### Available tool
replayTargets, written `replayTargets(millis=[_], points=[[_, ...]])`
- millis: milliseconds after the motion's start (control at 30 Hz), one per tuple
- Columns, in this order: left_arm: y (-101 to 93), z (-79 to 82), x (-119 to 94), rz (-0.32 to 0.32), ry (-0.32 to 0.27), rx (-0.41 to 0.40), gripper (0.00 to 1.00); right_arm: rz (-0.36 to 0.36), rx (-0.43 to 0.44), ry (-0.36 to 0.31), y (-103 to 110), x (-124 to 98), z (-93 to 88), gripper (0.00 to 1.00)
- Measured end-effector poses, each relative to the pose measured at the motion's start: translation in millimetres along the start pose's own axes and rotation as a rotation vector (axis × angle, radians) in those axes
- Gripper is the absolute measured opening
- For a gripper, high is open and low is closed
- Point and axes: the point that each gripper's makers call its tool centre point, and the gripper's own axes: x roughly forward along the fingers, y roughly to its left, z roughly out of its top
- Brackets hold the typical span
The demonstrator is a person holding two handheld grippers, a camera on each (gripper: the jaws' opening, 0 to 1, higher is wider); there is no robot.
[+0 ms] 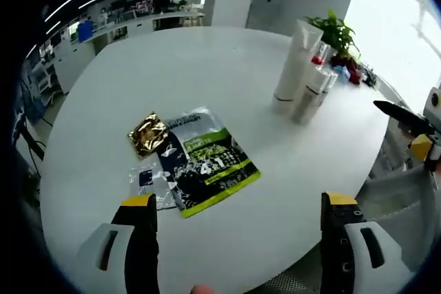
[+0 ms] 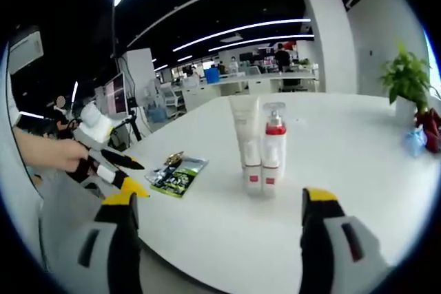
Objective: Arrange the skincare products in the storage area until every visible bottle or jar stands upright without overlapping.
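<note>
Open-plan office, ceiling light strips, desks in the background; round white table point(image 1: 207, 74) carries all items.

Item 1: tube point(image 1: 295, 65), white, tall. Stands upright on its cap end near the far right part of the table; long axis vertical, crimped end up. In the right gripper view it stands at centre, touching or just beside the bottle; which one, I cannot tell.

Item 2: bottle point(image 2: 273, 148), clear with red cap and red band near the base. Upright, long axis vertical, cap up. In the left gripper view there may be more than one such bottle in the cluster; the count is hard to tell.

Item 3: green sachet point(image 1: 207, 163), dark with green print. Lies flat mid-table, long axis running diagonally from far left to near right in the left gripper view.

Item 4: gold sachet point(image 1: 147, 134). Flat, overlapping the green sachet's far left corner.

Item 5: clear sachet point(image 1: 150, 180). Flat, partly under the green sachet.

Item 6: plant point(image 1: 335, 32), at the table's far edge, behind the cluster.

Left hand-held gripper point(image 1: 238, 201): jaws spread wide, holding nothing, hovering over the near table edge facing the sachets.

Right hand-held gripper point(image 2: 220, 204): jaws spread, holding nothing, facing the tube and bottle.

Progress, by judgement: tube and bottle already upright; the overlapping sachets are left to separate, if they count.
</note>
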Motion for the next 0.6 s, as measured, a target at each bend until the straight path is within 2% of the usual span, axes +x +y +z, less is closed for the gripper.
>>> replayTargets(millis=[300,600], points=[[3.1,17.6,26,0.034,0.027,-0.001,0.97,-0.014,0.029,0.001,-4,-1,-0.7,0.98],[22.7,29.8,60,0.104,0.069,-0.074,0.97,-0.038,0.057,0.006,-10,-1,-2.2,0.97]])
